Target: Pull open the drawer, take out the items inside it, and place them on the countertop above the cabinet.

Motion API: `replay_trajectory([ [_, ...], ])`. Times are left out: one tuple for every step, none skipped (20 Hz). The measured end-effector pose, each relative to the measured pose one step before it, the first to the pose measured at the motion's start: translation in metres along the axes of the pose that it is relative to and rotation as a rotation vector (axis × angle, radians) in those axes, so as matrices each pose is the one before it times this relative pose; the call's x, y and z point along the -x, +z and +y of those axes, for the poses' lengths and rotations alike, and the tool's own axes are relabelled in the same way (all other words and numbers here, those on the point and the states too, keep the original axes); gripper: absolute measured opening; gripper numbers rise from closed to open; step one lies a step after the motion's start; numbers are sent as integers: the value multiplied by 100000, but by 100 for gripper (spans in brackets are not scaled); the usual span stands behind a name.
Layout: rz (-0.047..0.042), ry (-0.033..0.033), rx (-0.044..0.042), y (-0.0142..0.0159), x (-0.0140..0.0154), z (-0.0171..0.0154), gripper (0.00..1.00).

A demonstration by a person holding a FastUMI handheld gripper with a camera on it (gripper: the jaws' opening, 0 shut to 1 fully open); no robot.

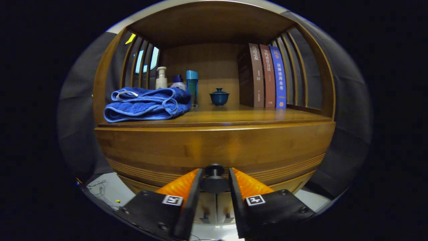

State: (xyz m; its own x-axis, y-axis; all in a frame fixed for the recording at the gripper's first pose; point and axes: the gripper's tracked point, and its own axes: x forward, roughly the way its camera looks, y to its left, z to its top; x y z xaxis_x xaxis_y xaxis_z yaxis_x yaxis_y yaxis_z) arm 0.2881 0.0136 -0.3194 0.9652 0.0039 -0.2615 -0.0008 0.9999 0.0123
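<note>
The tool (215,182) sits low against the front of a wooden cabinet (214,147), its two fingers (182,184) closed in on the dark round knob (214,180) of the drawer (214,157) — one finger at each side of the knob, grasping it. The drawer front looks flush with the cabinet; whether it has begun to open cannot be told.

Above the drawer, the desk (234,117) forms the floor of an open alcove with slatted sides. On it, at the left and nearest the front edge, lies a folded blue towel (145,105). Behind the towel, toward the back wall, stand a cream pump bottle (161,78), a small white bottle with a dark blue cap (178,83) and a tall teal bottle (192,87), close together. Right of these, apart from them, sits a small dark blue lidded cup (219,97). At the far right, three books (265,77) stand upright and touching — two brown, one blue — against the slats.

The contents of the drawer cannot be seen.
</note>
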Motion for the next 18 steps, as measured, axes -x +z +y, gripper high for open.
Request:
replay_trajectory([
  [-170, 146, 974, 706, 677, -28, 53],
  [-594, -75, 1674, 264, 237, 121, 45],
  [-211, 179, 1527, -252, -435, 15, 40],
  [50, 60, 125, 92, 389, -113, 36],
  [283, 109, -967, -240, -32, 78, 31],
  [192, -231, -797, -71, 364, -54, 31],
  [105, -195, -464, -91, 661, -85, 31],
  [-120, -127, -404, -103, 734, -120, 31],
  [62, -42, -226, -164, 742, -49, 30],
  [11, -51, -142, -116, 804, -6, 31],
  [32, 234, 101, -180, 897, -11, 31],
  [217, 138, 29, -174, 829, 15, 31],
  [-200, 164, -219, -149, 859, -100, 30],
  [-5, 83, -407, -169, 862, -62, 30],
  [-197, 191, -185, -134, 862, -54, 30],
  [-95, 212, -211, -126, 799, -34, 30],
  [5, 348, 8, -200, 734, -84, 30],
  [3, 142, -245, -80, 710, -106, 30],
])
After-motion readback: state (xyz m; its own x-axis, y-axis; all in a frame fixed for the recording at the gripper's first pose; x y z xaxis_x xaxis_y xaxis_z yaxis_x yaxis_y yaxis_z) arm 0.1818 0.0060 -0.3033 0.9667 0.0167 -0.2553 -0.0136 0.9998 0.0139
